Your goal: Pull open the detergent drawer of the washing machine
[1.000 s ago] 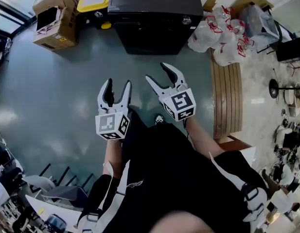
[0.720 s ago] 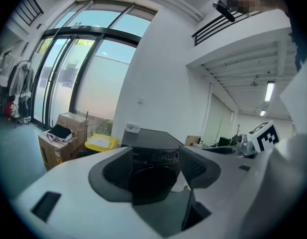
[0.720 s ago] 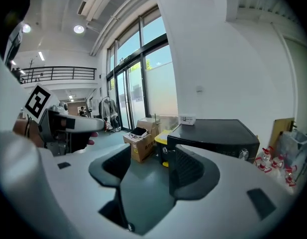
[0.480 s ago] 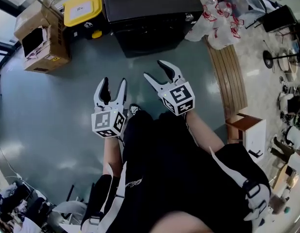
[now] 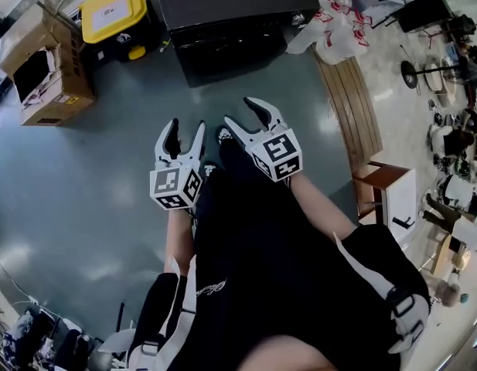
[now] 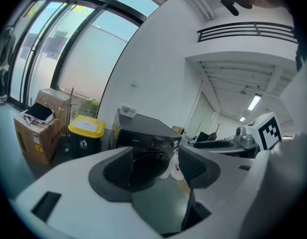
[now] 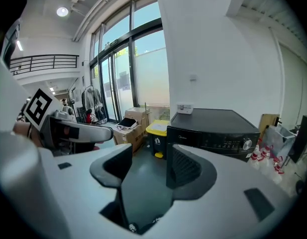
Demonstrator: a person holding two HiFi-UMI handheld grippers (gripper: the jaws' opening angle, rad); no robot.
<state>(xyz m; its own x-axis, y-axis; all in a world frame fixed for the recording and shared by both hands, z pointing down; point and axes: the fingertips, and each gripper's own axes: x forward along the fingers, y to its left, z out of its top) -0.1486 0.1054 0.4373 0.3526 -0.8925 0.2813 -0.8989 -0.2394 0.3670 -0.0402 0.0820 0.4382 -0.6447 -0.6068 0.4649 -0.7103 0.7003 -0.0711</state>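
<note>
Approach step, I judge; the washing machine stands at twelve o'clock, well apart, its detergent drawer untouched; left gripper gapes wide, empty; right gripper, wide and empty, has just been closing slightly; next, reach the machine's front.

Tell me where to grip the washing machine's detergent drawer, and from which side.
Likely the left end of the control strip across the front of the washing machine, opposite the knob; its recess is too small to see. Come straight from the front, since that strip faces outward.
</note>
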